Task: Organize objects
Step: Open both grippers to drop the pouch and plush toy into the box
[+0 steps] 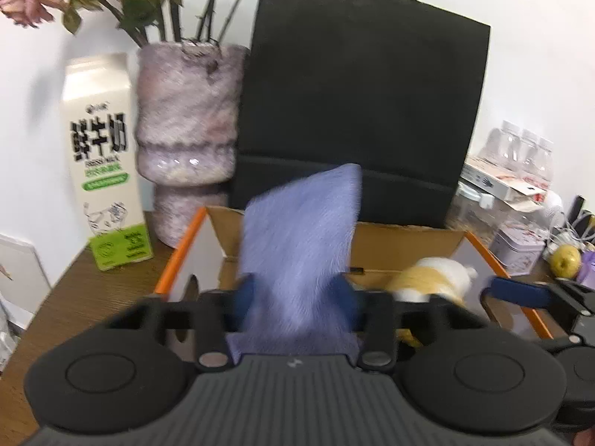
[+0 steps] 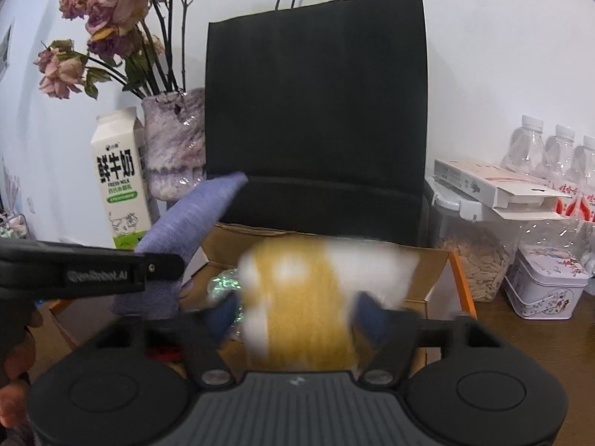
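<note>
Left wrist view shows your left gripper [image 1: 295,297] with its jaws spread partway around a lavender-blue fuzzy cloth [image 1: 297,245] that stands between them over the open cardboard box with orange edges [image 1: 409,249]; whether the pads press it you cannot tell. Right wrist view shows your right gripper [image 2: 297,312] with its jaws wide, a blurred yellow-and-white plush [image 2: 308,297] between them above the same box.

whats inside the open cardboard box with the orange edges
In the open cardboard box with orange edges, a shiny iridescent crinkled item shows. The blurred yellow and white cloth and purple cloth hang over the opening, covering the rest of the floor.
</note>
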Demonstrator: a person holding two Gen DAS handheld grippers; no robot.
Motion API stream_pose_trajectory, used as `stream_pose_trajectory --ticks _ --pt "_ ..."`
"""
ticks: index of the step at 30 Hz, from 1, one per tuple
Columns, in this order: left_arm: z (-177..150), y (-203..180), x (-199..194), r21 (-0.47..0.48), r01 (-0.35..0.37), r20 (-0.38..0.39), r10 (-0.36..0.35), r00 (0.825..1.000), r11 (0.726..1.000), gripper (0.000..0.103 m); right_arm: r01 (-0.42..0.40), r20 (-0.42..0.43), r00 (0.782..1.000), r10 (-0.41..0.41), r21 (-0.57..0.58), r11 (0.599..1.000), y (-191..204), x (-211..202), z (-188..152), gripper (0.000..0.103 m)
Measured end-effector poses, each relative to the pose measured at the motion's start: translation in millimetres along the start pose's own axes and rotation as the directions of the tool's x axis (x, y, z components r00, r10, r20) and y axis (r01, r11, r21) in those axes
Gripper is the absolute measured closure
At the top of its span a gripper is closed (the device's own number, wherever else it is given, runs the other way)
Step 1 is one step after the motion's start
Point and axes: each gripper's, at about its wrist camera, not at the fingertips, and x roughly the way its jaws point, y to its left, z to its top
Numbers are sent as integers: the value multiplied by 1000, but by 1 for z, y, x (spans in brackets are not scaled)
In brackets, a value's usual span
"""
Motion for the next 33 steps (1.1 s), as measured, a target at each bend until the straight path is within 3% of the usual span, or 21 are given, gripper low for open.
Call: stream_pose_trajectory --ticks 1,3,5,33 --pt "0 0 -1 -1 -12 8 12 1000 1000 26 9 3 1000 -9 -4 1000 1 0 -1 2" --pt "0 0 -3 -7 -18 21 18 1000 1000 8 24 6 1000 -24 -6 1000 1 0 -2 0" --pt "0 -1 -5 -1 -29 28 29 999 1000 1 31 4 1000 -31 0 1000 0 0 -3 0" --pt "-2 4 -31 -31 -26 74 28 997 999 0 21 2 1000 -21 -1 1000 1 -25 -7 0"
